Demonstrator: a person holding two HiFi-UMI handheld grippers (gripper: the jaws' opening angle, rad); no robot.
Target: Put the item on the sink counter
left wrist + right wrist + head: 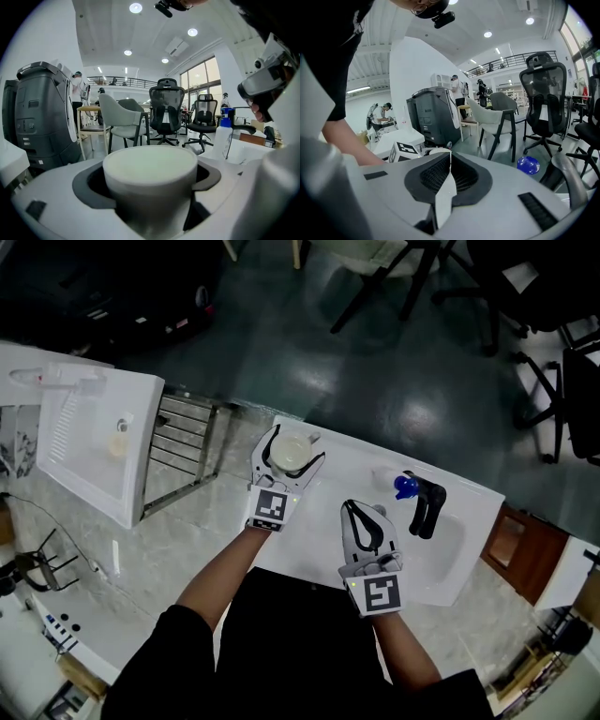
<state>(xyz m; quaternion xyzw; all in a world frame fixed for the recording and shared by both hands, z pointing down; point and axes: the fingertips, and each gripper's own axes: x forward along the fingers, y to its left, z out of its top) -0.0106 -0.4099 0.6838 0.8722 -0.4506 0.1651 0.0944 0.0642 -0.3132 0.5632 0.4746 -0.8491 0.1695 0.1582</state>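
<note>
A white mug sits between the jaws of my left gripper, over the back left corner of the white sink counter. In the left gripper view the mug fills the gap, and the dark pads press on both of its sides. Whether it rests on the counter I cannot tell. My right gripper hovers over the counter's front middle. It is shut, its jaws meeting at the tip with nothing between them.
A black faucet and a blue-capped bottle stand by the basin at the counter's right. To the left are a metal rack and a white unit. Office chairs stand beyond.
</note>
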